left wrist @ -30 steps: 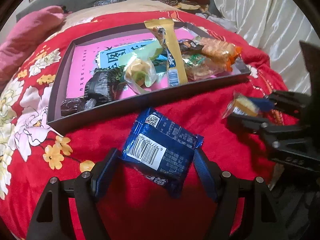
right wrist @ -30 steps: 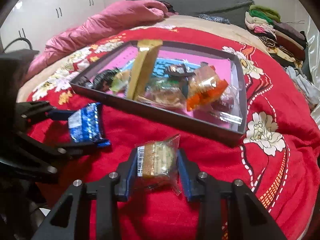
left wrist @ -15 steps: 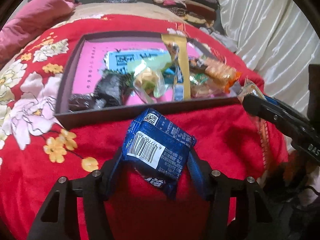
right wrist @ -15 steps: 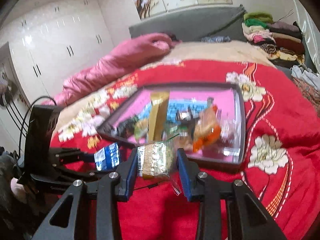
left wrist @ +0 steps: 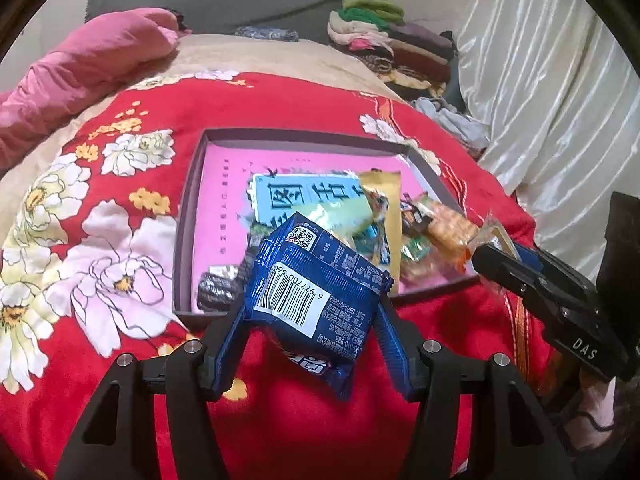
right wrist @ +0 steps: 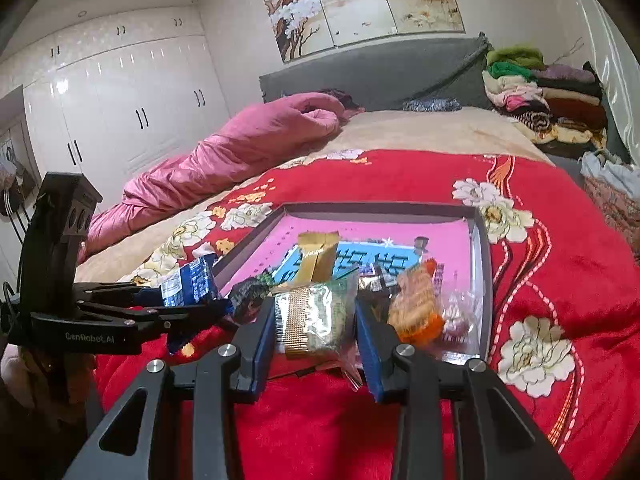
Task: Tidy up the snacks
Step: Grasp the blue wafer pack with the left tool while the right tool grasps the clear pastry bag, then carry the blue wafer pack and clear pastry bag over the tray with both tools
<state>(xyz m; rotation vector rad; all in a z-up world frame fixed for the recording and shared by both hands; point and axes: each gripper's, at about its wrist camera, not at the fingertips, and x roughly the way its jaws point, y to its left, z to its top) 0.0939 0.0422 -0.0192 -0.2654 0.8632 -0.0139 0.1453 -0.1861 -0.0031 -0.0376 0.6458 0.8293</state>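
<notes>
I saw the bed under its red flowered blanket, a pink quilt bunched along the far side and folded clothes stacked by the headboard. On the blanket lay the dark shallow tray with its pink lining, and loose snacks were heaped in its near right part: a gold packet, an orange-wrapped one and a dark-wrapped one. My left hand-held gripper was clenched on a blue snack packet, barcode up, held above the tray's near edge. My right hand-held gripper was grasping a clear-wrapped cracker pack, also raised over the near edge, just beside the left one.
</notes>
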